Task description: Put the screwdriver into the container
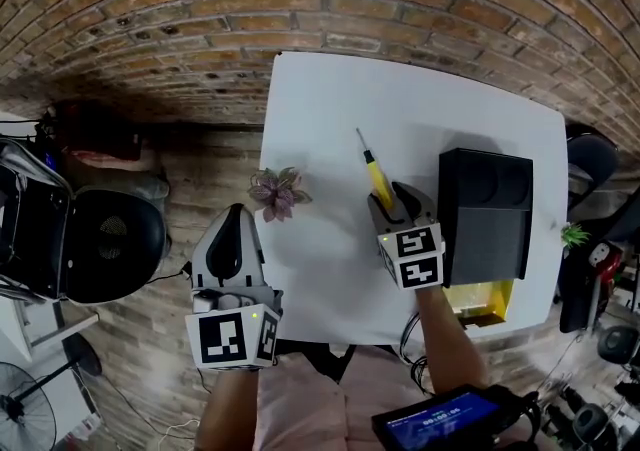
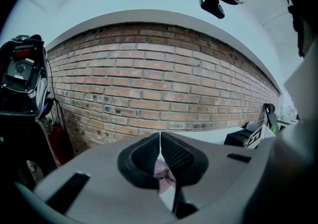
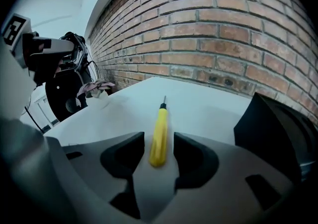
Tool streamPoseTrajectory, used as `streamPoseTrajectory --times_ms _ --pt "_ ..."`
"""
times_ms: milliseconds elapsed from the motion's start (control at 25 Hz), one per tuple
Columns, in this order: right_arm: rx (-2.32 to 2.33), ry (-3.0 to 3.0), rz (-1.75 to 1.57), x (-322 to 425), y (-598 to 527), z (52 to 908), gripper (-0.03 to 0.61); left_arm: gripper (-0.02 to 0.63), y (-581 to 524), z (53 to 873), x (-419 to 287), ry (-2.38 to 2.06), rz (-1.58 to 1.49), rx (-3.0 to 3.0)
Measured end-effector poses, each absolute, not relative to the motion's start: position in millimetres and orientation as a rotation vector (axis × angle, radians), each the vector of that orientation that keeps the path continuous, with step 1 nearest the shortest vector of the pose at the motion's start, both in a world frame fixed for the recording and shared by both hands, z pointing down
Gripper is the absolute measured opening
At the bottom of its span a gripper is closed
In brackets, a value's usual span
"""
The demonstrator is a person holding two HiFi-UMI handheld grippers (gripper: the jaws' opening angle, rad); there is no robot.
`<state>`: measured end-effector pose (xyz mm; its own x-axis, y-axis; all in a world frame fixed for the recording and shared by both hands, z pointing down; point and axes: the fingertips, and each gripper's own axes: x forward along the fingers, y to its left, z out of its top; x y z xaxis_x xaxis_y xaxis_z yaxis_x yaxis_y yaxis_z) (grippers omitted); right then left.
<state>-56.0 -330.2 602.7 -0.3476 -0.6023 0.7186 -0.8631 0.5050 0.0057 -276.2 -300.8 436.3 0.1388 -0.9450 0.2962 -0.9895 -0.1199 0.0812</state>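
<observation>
A yellow screwdriver [image 1: 378,180] lies on the white table [image 1: 330,99], its metal tip pointing away from me. My right gripper [image 1: 400,207] is open, and the handle's near end [image 3: 159,138] sits between its fingers with a small gap on each side. The black container [image 1: 487,214] stands just right of that gripper, and its dark wall [image 3: 278,128] fills the right of the right gripper view. My left gripper [image 1: 232,244] hovers off the table's left edge, shut on nothing, its pads [image 2: 171,153] meeting.
A small pink plant [image 1: 278,191] sits at the table's left edge, just ahead of the left gripper. A yellow base [image 1: 482,301] shows under the container's near end. A black chair [image 1: 110,239] and bags stand left of the table; a brick wall runs behind.
</observation>
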Motion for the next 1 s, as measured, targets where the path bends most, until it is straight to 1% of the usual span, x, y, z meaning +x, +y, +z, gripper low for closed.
streamPoseTrajectory --times_ms 560,1000 --pt "1.182 -2.082 0.526 -56.1 -330.3 603.4 0.192 0.014 -304.4 436.3 -270.6 -1.883 0.255 2.167" --pt "1.169 -2.081 0.557 -56.6 -329.9 603.8 0.179 0.014 -303.6 436.3 -271.1 -1.891 0.263 2.160"
